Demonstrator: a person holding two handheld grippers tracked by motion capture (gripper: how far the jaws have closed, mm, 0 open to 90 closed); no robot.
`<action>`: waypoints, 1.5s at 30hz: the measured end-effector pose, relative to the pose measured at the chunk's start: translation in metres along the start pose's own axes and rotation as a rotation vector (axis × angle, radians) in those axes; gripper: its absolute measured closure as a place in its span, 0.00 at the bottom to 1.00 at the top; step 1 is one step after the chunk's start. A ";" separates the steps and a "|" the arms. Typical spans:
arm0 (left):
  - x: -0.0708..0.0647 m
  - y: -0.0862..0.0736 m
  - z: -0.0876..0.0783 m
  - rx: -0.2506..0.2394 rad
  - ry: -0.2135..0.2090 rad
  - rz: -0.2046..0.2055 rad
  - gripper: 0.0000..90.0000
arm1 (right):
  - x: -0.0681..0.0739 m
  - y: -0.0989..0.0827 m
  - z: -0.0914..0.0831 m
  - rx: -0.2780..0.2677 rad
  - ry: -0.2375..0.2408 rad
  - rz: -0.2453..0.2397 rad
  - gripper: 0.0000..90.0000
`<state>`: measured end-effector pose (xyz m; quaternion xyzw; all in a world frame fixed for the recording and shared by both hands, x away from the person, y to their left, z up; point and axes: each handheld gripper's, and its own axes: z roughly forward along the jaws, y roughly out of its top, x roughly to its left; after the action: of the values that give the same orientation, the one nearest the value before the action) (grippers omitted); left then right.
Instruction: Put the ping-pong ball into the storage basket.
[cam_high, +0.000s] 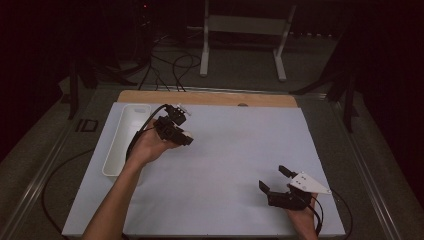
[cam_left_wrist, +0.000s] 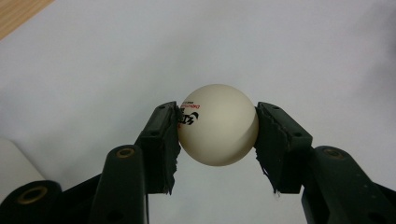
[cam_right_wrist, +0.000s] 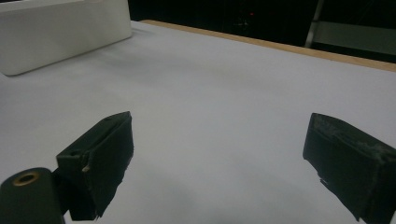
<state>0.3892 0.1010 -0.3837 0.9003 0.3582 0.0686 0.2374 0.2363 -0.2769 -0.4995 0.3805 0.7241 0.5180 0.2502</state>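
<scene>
Ball: white ping-pong ball, pinched between the two black fingers of the left gripper, held above the white table.
Left gripper: closed on the ball, both pads pressing its sides; it sits in the person's left hand just beside the tray.
Right gripper: fingers spread wide with nothing between them, resting low near the front right of the table.
Tray: long white tray at the left side of the table; what can be seen of its inside looks bare.
Progress: the pick-up looks done, since the ball is off the table and firmly gripped. Left to do, as I judge it, is carrying the ball over the tray and letting it go there.
Writing: a black logo and a short line of red print on the ball, beside the left-hand pad; too small to read.
Other labels: none readable on tray, table or grippers.
</scene>
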 end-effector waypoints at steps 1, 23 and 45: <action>0.000 0.000 0.000 -0.001 0.000 -0.003 0.57 | 0.000 0.000 0.000 0.000 0.000 0.000 0.09; 0.014 -0.008 -0.010 0.002 0.030 -0.031 0.57 | 0.000 0.000 0.000 0.001 -0.001 -0.002 0.09; 0.028 -0.015 -0.019 -0.004 0.054 -0.070 0.57 | 0.001 0.000 0.000 0.001 0.002 -0.002 0.09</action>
<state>0.3945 0.1367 -0.3758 0.8846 0.3958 0.0853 0.2316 0.2361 -0.2761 -0.4998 0.3795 0.7249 0.5179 0.2498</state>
